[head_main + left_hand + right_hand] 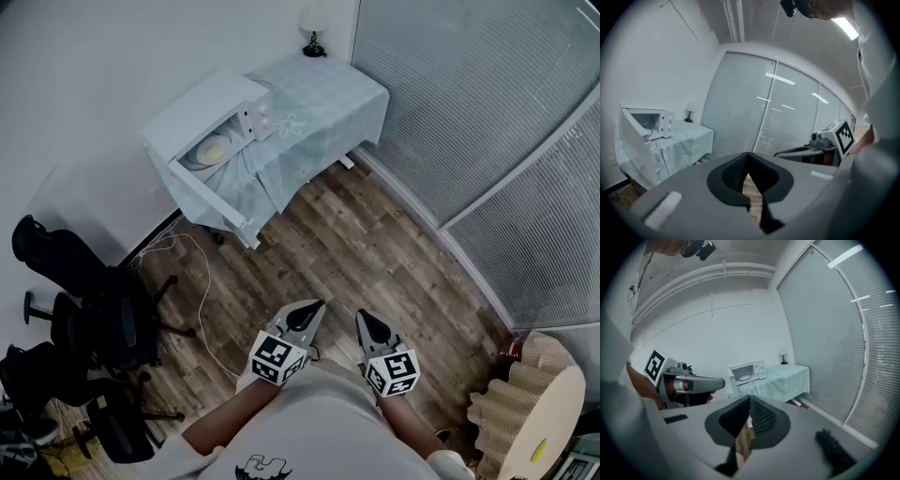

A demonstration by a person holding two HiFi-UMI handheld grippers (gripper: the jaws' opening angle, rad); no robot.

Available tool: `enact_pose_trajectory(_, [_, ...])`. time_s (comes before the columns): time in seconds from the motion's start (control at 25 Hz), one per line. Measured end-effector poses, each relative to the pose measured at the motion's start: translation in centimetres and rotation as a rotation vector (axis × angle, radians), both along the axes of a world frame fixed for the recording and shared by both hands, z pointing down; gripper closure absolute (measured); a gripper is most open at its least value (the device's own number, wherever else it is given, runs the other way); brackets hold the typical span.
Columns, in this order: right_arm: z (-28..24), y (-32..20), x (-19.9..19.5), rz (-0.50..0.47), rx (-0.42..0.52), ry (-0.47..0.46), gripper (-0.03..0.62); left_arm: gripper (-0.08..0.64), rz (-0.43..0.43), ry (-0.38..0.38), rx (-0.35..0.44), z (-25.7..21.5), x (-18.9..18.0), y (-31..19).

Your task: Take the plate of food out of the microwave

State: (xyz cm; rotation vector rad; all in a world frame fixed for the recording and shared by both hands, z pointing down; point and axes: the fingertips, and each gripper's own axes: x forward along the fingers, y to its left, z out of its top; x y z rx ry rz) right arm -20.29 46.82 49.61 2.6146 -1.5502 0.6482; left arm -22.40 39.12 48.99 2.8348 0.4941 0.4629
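A white microwave (pixel 208 124) stands on a table with a pale green cloth (pixel 323 98), far across the room. Its door (pixel 214 204) hangs wide open. Inside lies a plate of yellowish food (pixel 212 150), also visible in the right gripper view as a plate (pixel 745 378) within the microwave (pixel 749 370). In the left gripper view the microwave (pixel 649 123) shows small at the left. My left gripper (pixel 309 315) and right gripper (pixel 367 324) are both held close to the body, side by side, far from the microwave. Both are shut and empty.
Black office chairs (pixel 89 319) stand at the left, with a white cable (pixel 202 295) on the wooden floor. A small lamp (pixel 313 28) sits at the table's far end. Blinded glass walls (pixel 487 122) run along the right. A ribbed beige stand (pixel 530 412) is at the bottom right.
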Motion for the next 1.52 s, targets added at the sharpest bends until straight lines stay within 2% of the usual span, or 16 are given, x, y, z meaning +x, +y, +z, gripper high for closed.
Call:
enact_pose_trajectory(0.2, [1.3, -0.5, 6.1, 0.035, -0.030, -0.004, 0.578, 0.557, -0.010, 0.014, -0.009, 0.3, 5.7, -1.8])
enact_pose_trajectory(0.36, [1.4, -3.9, 12.6, -0.004, -0.059, 0.036, 0.578, 0.557, -0.058, 0.027, -0.013, 0.9, 11.9, -5.2])
enact_pose_trajectory(0.56, [0.9, -11.1, 21.1, -0.122, -0.097, 0.052, 0.578, 0.557, -0.156, 0.054, -0.036, 0.8, 20.6, -12.2])
enact_pose_trajectory(0.76, [0.0, -19.1, 27.8, -0.279, -0.119, 0.083, 0.578, 0.557, -0.283, 0.087, -0.038, -0.7, 26.3, -19.4])
enact_pose_trajectory(0.96, [0.0, -26.8, 31.1, -0.418, -0.106, 0.080, 0.578, 0.557, -0.426, 0.049, -0.041, 0.0, 27.7, -24.8])
enact_pose_trajectory(1.16, [1.5, -34.9, 31.3, -0.666, -0.099, 0.064, 0.578, 0.557, -0.591, -0.020, -0.013, 1.7, 27.6, -29.3])
enact_pose_trajectory(1.36, [2.2, -41.7, 32.3, -0.928, -0.084, 0.068, 0.578, 0.557, -0.835, -0.028, 0.004, 2.2, 28.6, -36.1])
enact_pose_trajectory(1.52, [2.4, -46.1, 33.9, -1.075, -0.060, 0.089, 0.578, 0.557, -1.045, -0.040, 0.041, 2.6, 29.1, -41.1])
